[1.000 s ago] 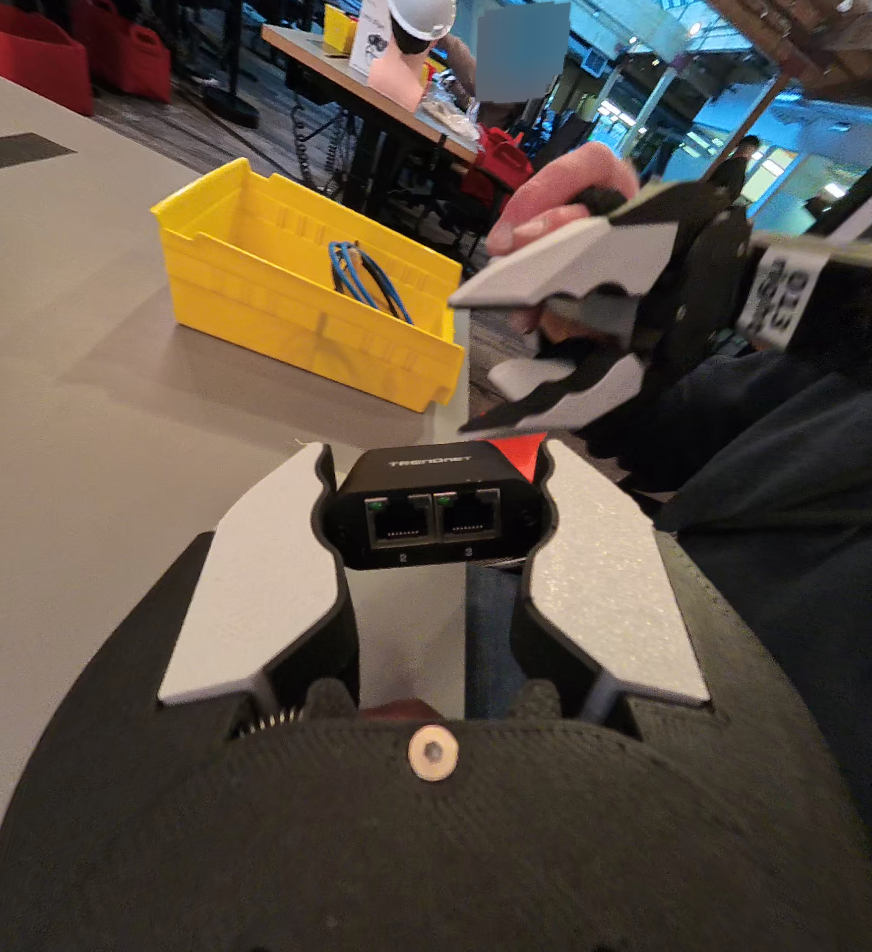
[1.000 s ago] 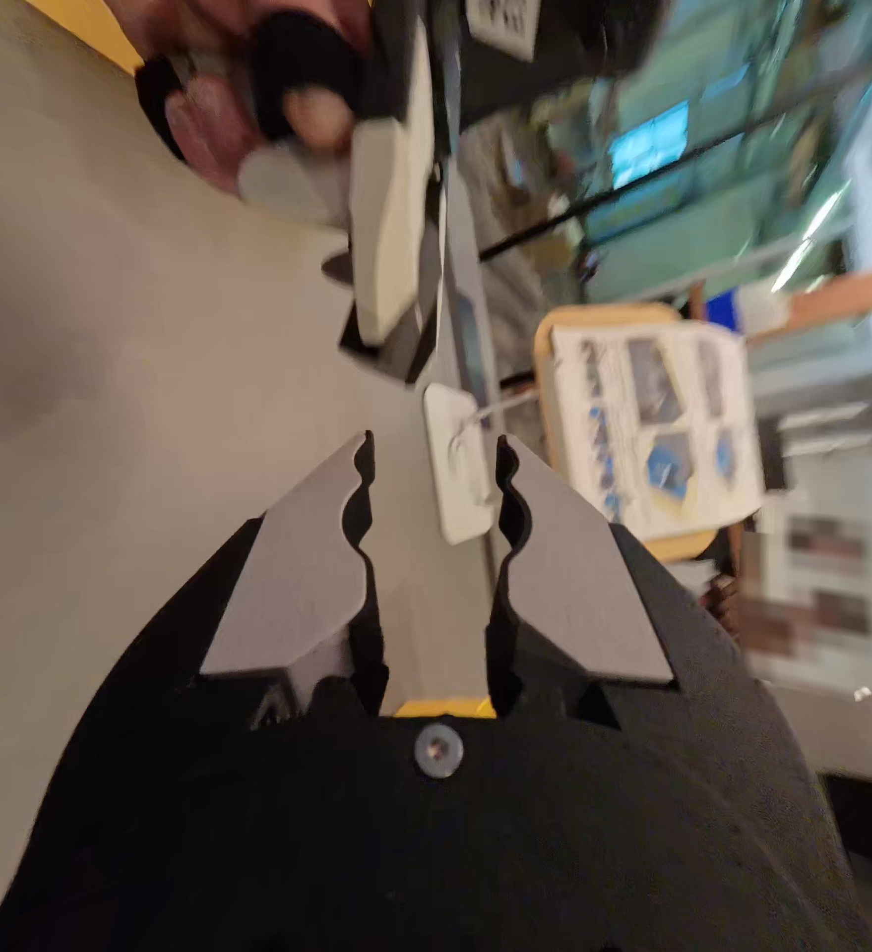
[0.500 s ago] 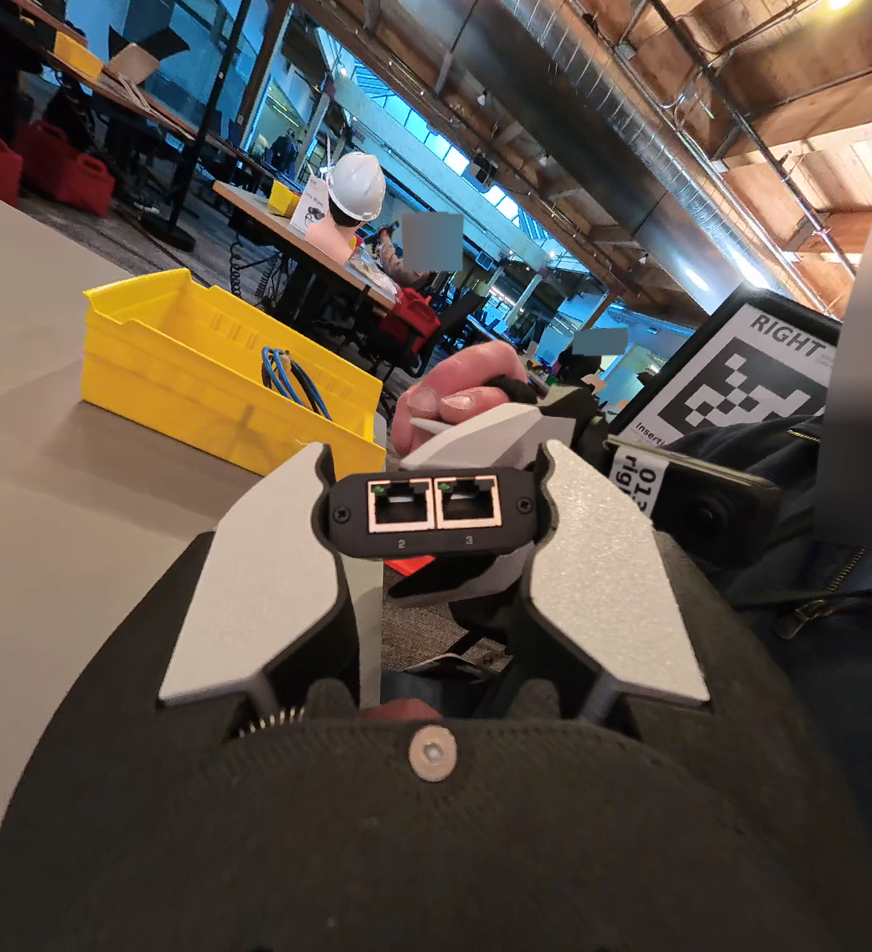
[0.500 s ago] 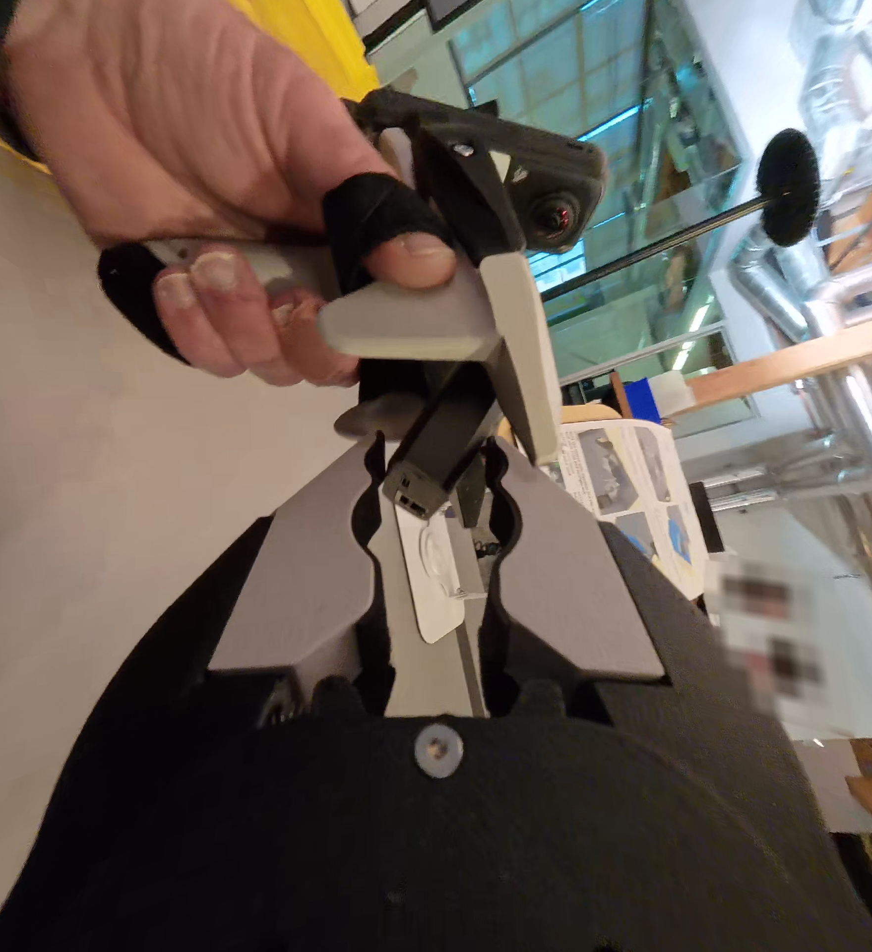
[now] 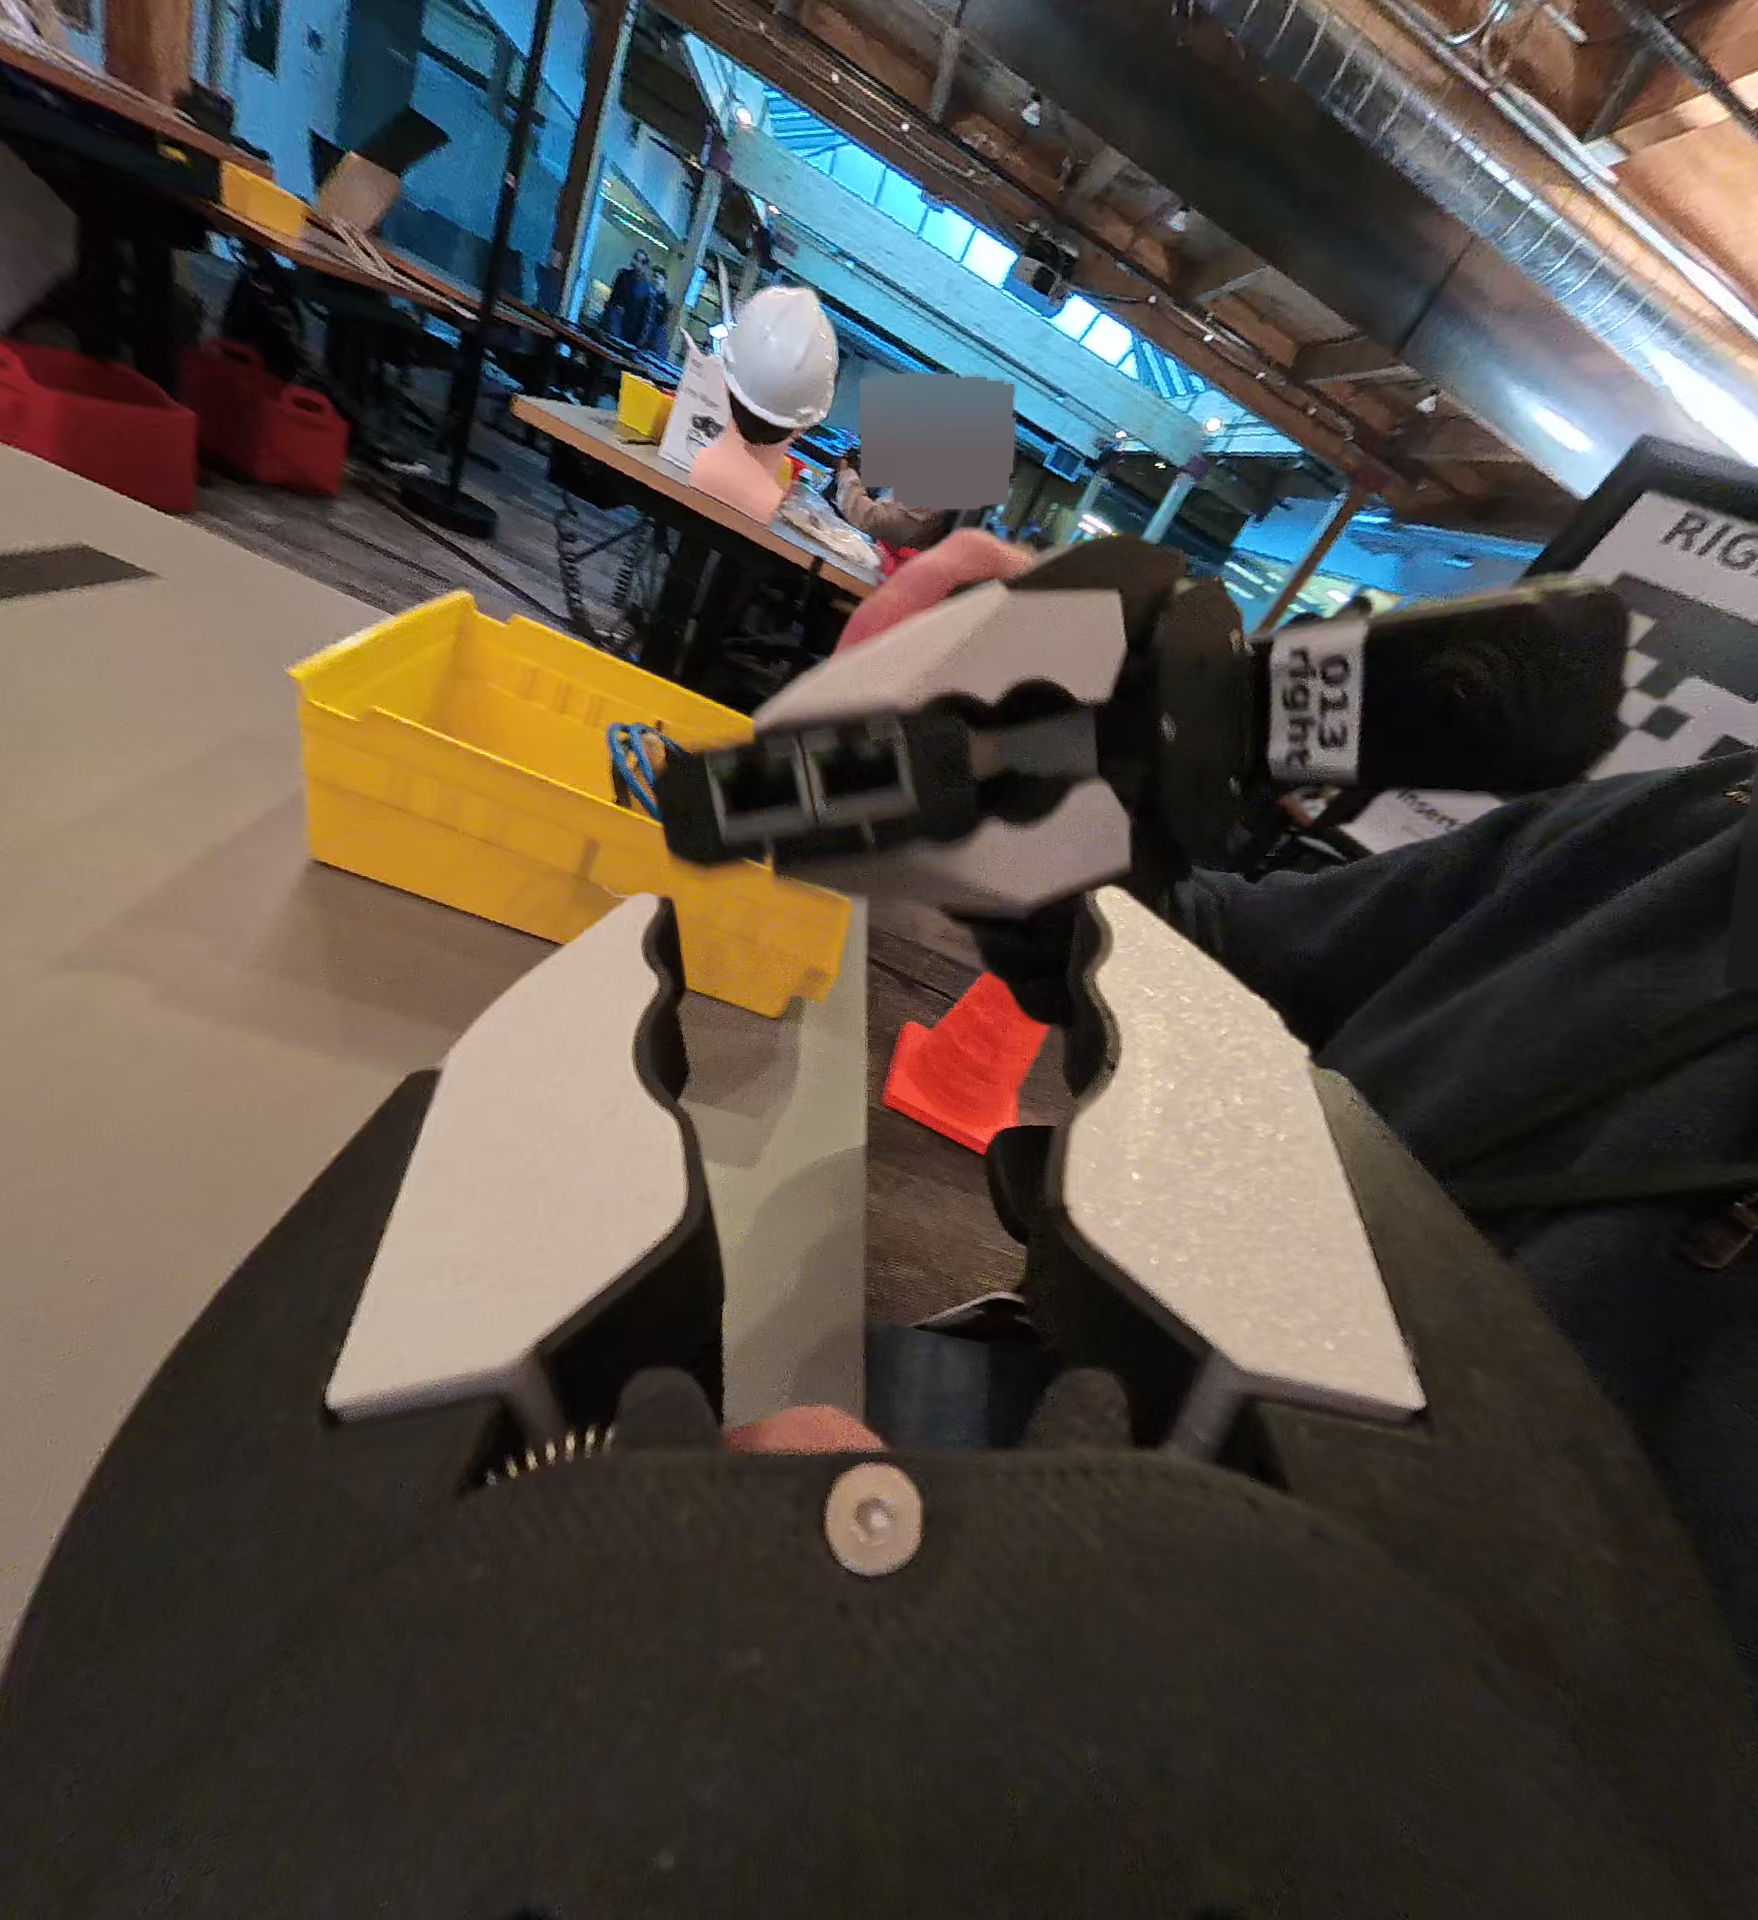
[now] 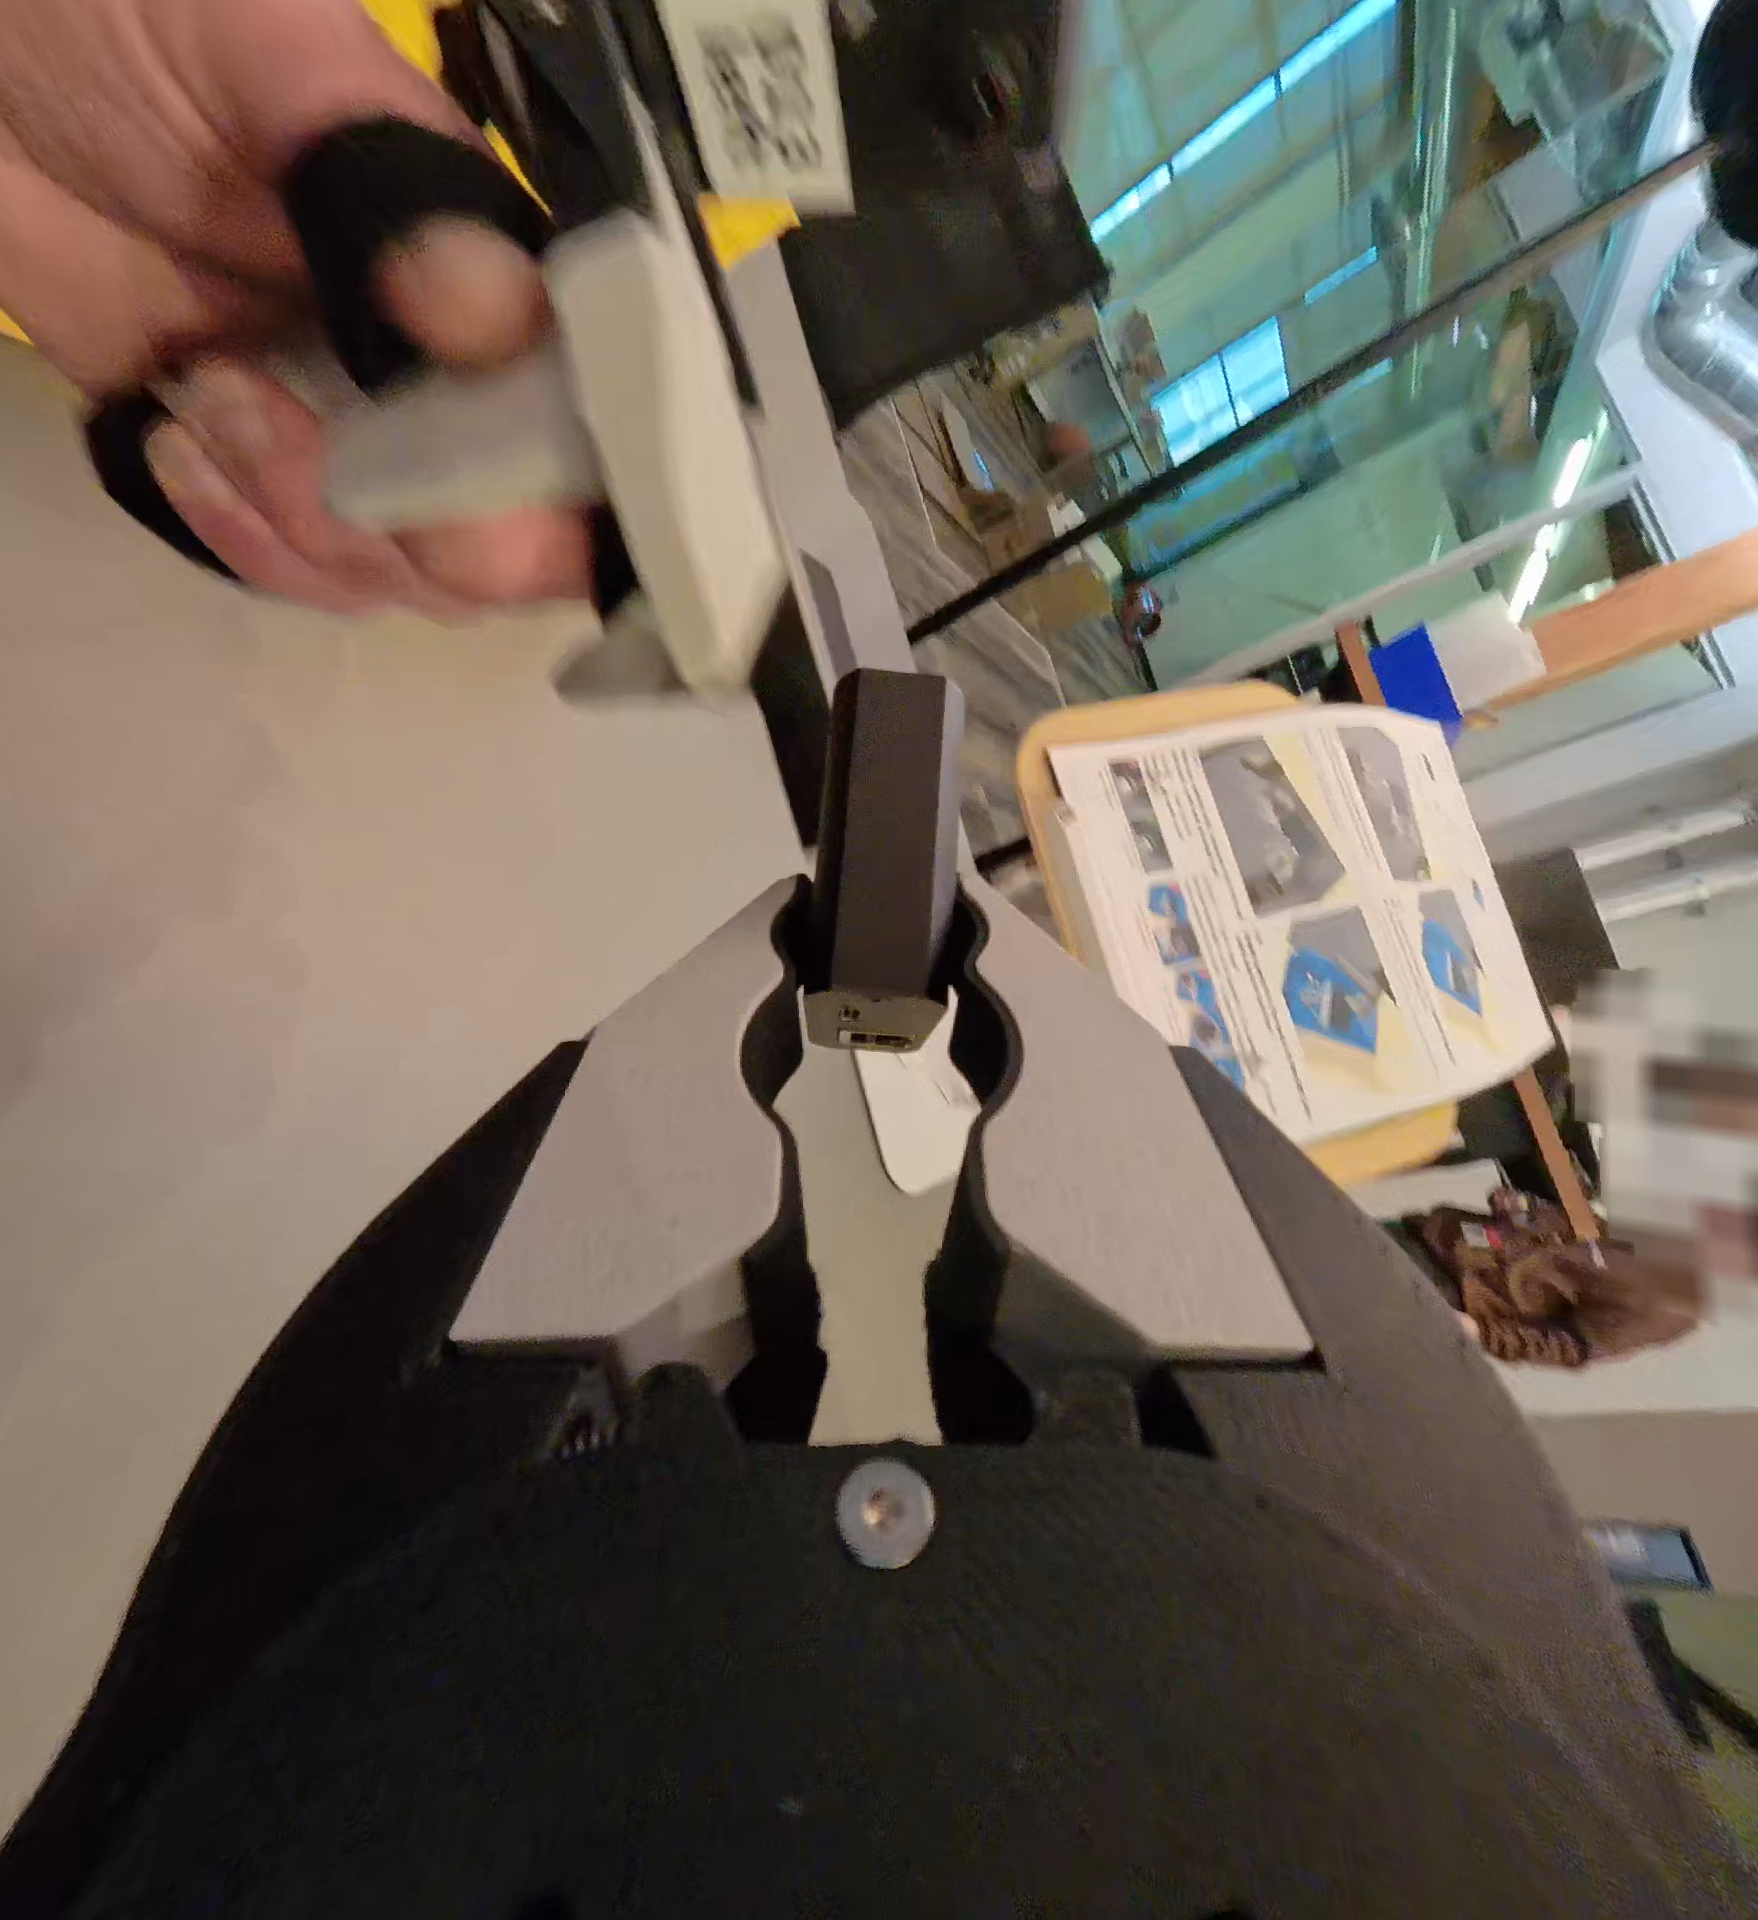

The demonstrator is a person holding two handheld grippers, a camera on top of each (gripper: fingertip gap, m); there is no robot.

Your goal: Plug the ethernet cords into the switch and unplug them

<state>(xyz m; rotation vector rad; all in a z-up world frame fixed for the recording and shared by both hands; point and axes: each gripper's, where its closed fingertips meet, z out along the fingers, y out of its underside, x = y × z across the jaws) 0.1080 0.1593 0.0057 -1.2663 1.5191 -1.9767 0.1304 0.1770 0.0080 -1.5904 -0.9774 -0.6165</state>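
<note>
1. Since half a second ago, the switch [image 5: 802, 784] has been passed from the left gripper [image 5: 875, 935] to the right gripper [image 6: 880, 935]; the left view has been tipped down again so that more of the grey table [image 5: 127, 935] is seen.
2. Nearest in the left wrist view, the left gripper's two grey fingers [image 5: 542, 1174] are held apart with nothing between them; only the table edge and the floor are seen through the gap.
3. Nearest in the right wrist view, the right gripper is clamped on the black switch [image 6: 885, 831], which is gripped by its sides near one end, the rest projecting forward beyond the fingertips.
4. Just beyond the left fingertips, the right gripper [image 5: 916, 779] is seen from the side, raised above the table edge, with the switch's two empty ports turned toward the camera.
5. An orange cone [image 5: 963, 1049] is seen lower down on the floor, between the two grippers.
6. A yellow bin [image 5: 501, 800] is set on the table behind the switch, and blue ethernet cords [image 5: 631, 758] are seen inside it, well apart from the switch.
7. In the right wrist view, the left gripper [image 6: 688, 488] is seen blurred past the switch, held by a hand [image 6: 231, 312].
8. Farther off, a printed sheet [image 6: 1301, 904] on a wooden board is seen to the right.
</note>
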